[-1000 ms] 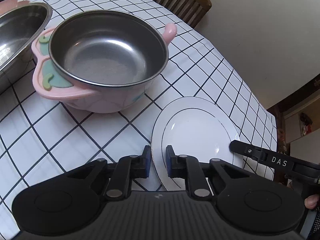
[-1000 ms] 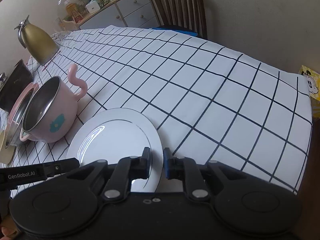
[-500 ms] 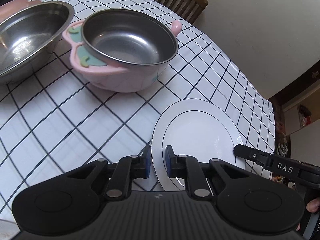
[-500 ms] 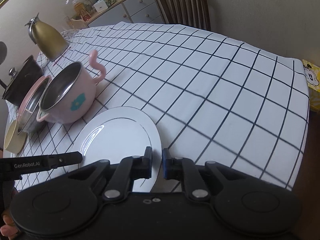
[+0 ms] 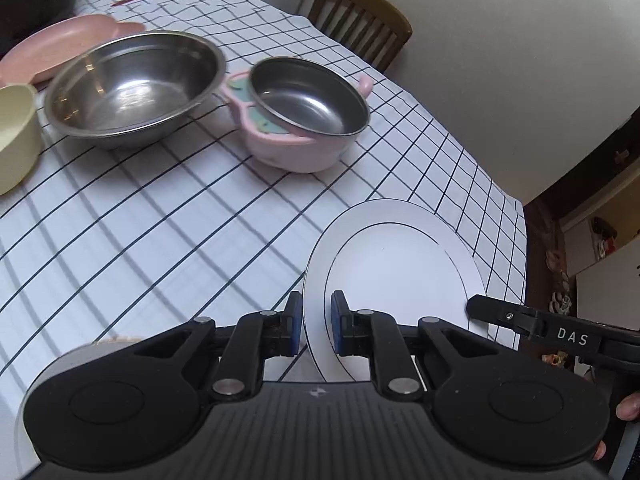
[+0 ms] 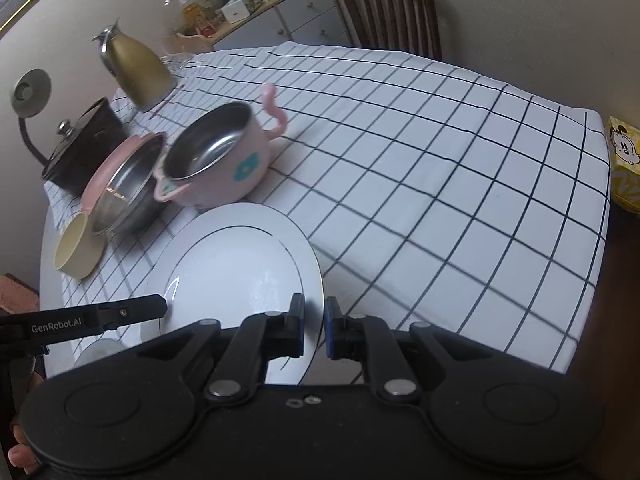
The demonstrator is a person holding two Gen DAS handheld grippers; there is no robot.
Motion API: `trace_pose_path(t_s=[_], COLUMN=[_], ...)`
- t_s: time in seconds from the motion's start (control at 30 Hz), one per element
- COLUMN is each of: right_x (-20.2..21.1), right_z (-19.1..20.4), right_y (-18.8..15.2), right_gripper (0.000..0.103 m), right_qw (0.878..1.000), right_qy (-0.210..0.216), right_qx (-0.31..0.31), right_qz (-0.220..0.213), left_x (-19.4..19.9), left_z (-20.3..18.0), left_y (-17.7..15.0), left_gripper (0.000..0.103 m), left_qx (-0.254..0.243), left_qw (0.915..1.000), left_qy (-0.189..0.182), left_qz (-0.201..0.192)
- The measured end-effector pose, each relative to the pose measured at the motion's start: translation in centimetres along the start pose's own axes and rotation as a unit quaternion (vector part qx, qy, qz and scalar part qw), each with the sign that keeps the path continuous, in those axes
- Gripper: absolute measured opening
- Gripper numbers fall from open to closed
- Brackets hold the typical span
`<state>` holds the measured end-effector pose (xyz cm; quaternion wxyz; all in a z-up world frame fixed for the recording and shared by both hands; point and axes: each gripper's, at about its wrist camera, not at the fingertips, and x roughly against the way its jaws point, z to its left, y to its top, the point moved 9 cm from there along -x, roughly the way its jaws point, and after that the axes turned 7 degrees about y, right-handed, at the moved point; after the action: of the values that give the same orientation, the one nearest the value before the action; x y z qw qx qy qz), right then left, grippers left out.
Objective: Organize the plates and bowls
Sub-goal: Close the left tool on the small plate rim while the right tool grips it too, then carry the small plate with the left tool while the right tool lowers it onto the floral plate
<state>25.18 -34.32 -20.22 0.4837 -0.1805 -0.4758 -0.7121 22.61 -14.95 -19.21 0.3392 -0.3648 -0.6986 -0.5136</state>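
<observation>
A white plate (image 5: 400, 268) with a thin dark ring is held tilted above the checked tablecloth (image 5: 160, 248). My left gripper (image 5: 314, 326) is shut on its left rim. My right gripper (image 6: 314, 326) is shut on the opposite rim of the plate (image 6: 236, 272). Beyond it stand a pink steel-lined bowl (image 5: 308, 116) with a curled handle and a large steel bowl (image 5: 136, 88). Both also show in the right wrist view, the pink bowl (image 6: 216, 160) and the steel bowl (image 6: 128, 188).
A cream cup (image 5: 14, 136), a pink plate (image 5: 60, 46), a gold jug (image 6: 136, 68) and a black lidded pot (image 6: 84, 148) stand at the far left. A wooden chair (image 6: 394, 12) is behind the table. The table edge (image 6: 592, 280) runs on the right.
Both grippers have pulled back and lifted with the plate. The bowls now look farther away, and the cream cup, jug and pot have come into view.
</observation>
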Motion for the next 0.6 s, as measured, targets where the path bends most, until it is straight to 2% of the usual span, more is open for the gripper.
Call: trace_pose_path(t_s=[0.37, 0.6], right_x=[1.1, -0.4], right_z=[7.3, 10.6], right_y=[-4.9, -8.1], right_gripper=[0.009, 0.008], right_qw=[0.999, 0.997], right_qy=[0.036, 0.048], right_qx=[0.017, 0.026], right_qz=[0.022, 0.047], left_x=[5.5, 6.6], left_z=[6.4, 10.6], left_y=[-5.2, -8.4], left_gripper=[0.014, 0.014], left_qx=[0.016, 0.041], left_qw=[0.9994, 0.9979], left_qy=[0.031, 0.045], left_qz=[0.008, 0.021])
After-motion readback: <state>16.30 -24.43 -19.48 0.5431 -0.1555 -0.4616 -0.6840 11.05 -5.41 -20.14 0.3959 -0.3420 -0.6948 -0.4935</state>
